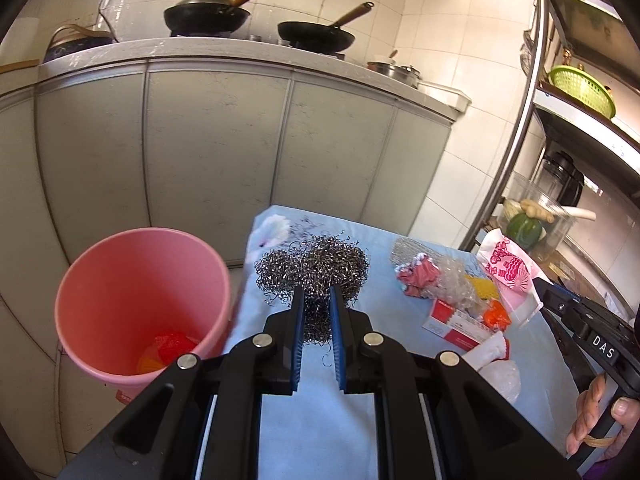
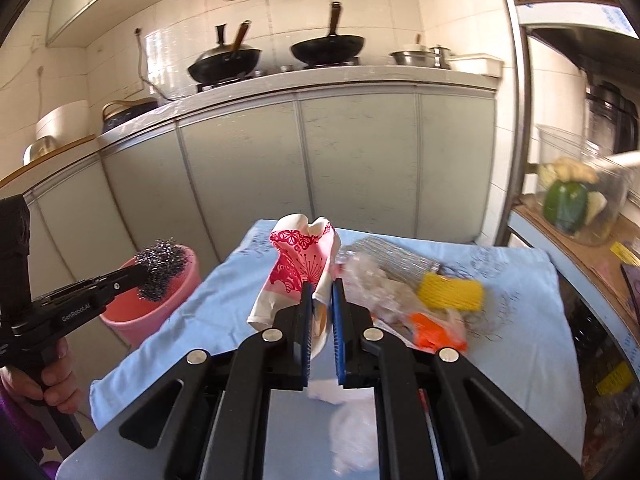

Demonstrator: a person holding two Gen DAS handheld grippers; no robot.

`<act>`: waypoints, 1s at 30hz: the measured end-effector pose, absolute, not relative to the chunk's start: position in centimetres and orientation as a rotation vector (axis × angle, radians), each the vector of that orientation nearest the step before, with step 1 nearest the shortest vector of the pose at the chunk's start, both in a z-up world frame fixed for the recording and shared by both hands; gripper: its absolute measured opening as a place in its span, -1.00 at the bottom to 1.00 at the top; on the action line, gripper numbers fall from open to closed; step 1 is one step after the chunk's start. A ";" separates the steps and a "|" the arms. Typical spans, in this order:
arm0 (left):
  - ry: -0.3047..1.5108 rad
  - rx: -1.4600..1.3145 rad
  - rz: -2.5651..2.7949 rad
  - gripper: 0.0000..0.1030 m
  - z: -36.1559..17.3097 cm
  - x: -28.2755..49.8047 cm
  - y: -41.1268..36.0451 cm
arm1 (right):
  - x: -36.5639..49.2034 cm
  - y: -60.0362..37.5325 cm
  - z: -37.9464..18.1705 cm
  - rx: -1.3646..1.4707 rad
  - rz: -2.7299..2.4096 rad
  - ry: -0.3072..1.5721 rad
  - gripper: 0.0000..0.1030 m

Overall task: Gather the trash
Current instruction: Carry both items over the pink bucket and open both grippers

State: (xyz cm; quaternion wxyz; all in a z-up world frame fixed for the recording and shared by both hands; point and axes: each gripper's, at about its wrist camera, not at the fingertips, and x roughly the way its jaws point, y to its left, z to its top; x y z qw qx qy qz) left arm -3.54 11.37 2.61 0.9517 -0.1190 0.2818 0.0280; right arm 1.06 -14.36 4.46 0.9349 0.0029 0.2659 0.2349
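A: Starting at the left, the pink bucket (image 1: 142, 300) stands on the floor just beside the left edge of the cloth-covered table (image 1: 320, 420). There is already some red and orange trash at its bottom.

B: And the left gripper (image 1: 316, 300)?

A: Its jaws are clamped on a wad of steel wool (image 1: 316, 268). In the right wrist view the wad hangs over the bucket's mouth, or close to its near rim; which of the two is hard to tell. So the bucket lies below and to the left of that gripper, with open room above the rim.

B: Then the left hand is the nearer one to the bucket.

A: Yes. The right gripper (image 2: 322, 296) is further right, over the table, pinched shut on a pink-and-white patterned paper bag (image 2: 300, 260) that stands up from the jaws, its long axis roughly upright.

B: What is still on the table?

A: To the right of the bag lie crumpled clear plastic (image 2: 372, 280), something yellow (image 2: 450, 292) and an orange scrap (image 2: 436, 334), close together. Crumpled white tissue (image 2: 352, 436) lies near the table's front edge.

B: Any obstacle for the right hand?

A: Probably only the left gripper, which sits between it and the bucket.
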 end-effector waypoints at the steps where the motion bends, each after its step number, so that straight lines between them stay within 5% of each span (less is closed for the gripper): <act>1: 0.569 -0.246 0.068 -0.78 2.7 -3.7 11.9 | 1.1 -13.8 4.6 0.001 0.493 0.542 -0.82; 30: 0.671 -0.368 0.350 -0.78 -2.2 -6.9 25.0 | 2.9 7.8 1.1 -0.153 0.907 0.719 -0.82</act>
